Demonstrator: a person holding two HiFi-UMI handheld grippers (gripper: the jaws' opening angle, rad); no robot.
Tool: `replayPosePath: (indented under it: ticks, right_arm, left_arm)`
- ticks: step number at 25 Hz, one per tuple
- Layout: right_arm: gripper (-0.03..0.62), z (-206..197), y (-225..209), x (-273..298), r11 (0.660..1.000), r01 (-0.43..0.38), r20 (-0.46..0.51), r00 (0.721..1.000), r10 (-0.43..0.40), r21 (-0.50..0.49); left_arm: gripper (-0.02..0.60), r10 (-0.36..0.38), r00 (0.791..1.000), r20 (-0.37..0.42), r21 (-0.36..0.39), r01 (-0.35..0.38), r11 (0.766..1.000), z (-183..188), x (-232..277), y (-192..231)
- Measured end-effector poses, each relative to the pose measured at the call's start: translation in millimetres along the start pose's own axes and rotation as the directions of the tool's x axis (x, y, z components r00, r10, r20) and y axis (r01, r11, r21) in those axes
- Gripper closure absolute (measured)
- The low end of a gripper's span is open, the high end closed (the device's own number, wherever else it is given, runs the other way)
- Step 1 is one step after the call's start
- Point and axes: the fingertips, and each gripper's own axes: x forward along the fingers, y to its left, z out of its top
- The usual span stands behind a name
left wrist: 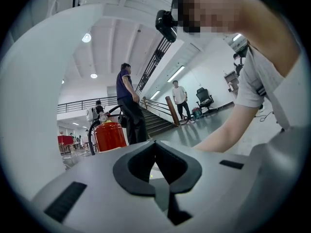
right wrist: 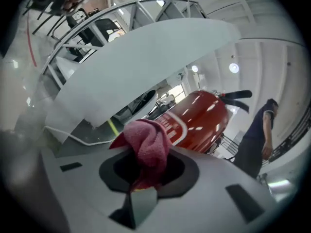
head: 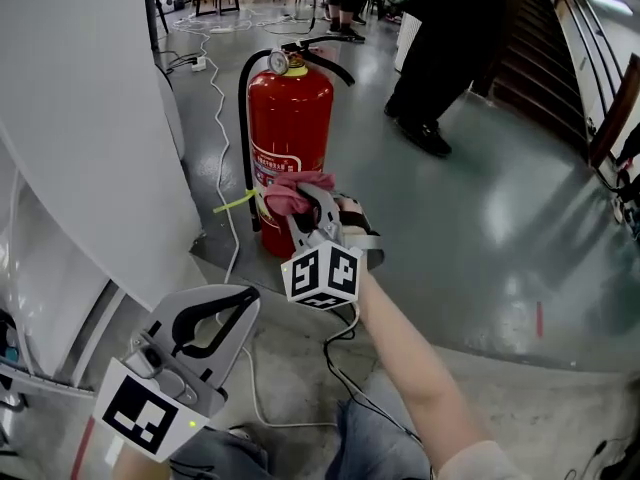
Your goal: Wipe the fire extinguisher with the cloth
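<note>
The right tongs pinch the pink cloth against the fire extinguisher for wiping; the left tongs hang aside, pressed together, empty.

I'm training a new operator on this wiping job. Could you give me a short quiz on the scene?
1. True or false: the left gripper holds the cloth.
2. Which colour is the cloth? A blue; B pink; C white.
3. Fill in: the extinguisher stands upright on the ___.
Key: 1 false: the right gripper holds it, and the left is shut on nothing. 2 B. 3 floor.
</note>
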Motion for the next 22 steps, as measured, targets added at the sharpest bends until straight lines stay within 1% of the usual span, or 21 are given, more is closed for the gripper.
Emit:
replayPosePath:
  ticks: [2,4,7,9,12,15,19,22]
  right_arm:
    - [0.514,-17,31,3,0.998,-0.055,-0.044,0.998,0.054,-0.031]
    - [0.514,-28,48,5,0.996,-0.088,-0.071,0.994,0.086,-0.028]
    - [0.515,-27,47,7,0.994,-0.098,-0.069,0.992,0.102,0.048]
    - [0.516,-20,38,7,0.992,-0.087,-0.051,0.994,0.092,0.095]
    - [0.516,1,15,-1,0.978,-0.069,-0.031,0.997,0.076,0.194]
    - [0.516,34,-24,-12,0.948,-0.065,-0.006,0.998,0.070,0.312]
    - [0.516,84,-80,-41,0.903,-0.104,0.044,0.995,0.095,0.418]
    - [0.516,127,-125,-73,0.867,-0.159,0.098,0.987,0.128,0.472]
  left_arm:
    - [0.574,0.000,1.000,-0.006,-0.003,0.000,1.000,-3,-2,0]
    - [0.574,-0.003,1.000,-0.011,-0.004,0.003,1.000,-6,-3,1]
    - [0.574,-0.007,1.000,-0.018,0.005,0.007,1.000,-10,-2,9]
    - [0.574,-0.004,1.000,-0.018,-0.003,0.004,1.000,-9,0,19]
    - [0.574,-0.033,0.998,-0.046,-0.057,0.030,0.998,-2,3,31]
    - [0.574,-0.080,0.993,-0.082,-0.108,0.071,0.992,20,6,45]
    - [0.574,-0.104,0.991,-0.087,-0.123,0.093,0.988,73,12,69]
    - [0.574,-0.099,0.992,-0.072,-0.138,0.089,0.986,121,10,86]
